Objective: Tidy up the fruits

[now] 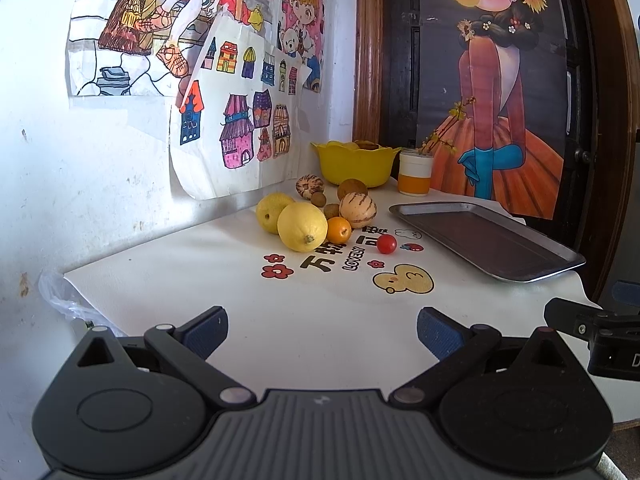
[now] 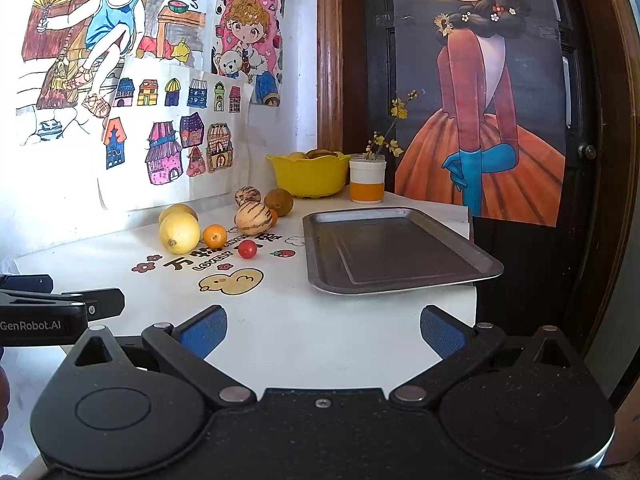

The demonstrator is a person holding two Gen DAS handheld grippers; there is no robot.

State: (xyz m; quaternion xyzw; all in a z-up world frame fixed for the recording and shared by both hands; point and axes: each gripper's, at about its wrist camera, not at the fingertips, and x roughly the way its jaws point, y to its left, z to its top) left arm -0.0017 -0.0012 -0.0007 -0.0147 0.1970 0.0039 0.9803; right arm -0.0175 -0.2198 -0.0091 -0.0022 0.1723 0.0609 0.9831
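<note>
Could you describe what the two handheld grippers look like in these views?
Both are matte black with round pivot housings, silver rivets and linkage arms ending in fingers with blue textured pads. The left gripper has a ribbed grey centre body; the right gripper has a black one. White "GenRobot.AI" lettering marks the left gripper's side.

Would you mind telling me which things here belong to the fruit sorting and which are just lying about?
For the job: lemons, orange, striped melons, cherry tomato, metal tray, yellow bowl.

Just lying about: flower cup, wall drawings, plastic bag.
</note>
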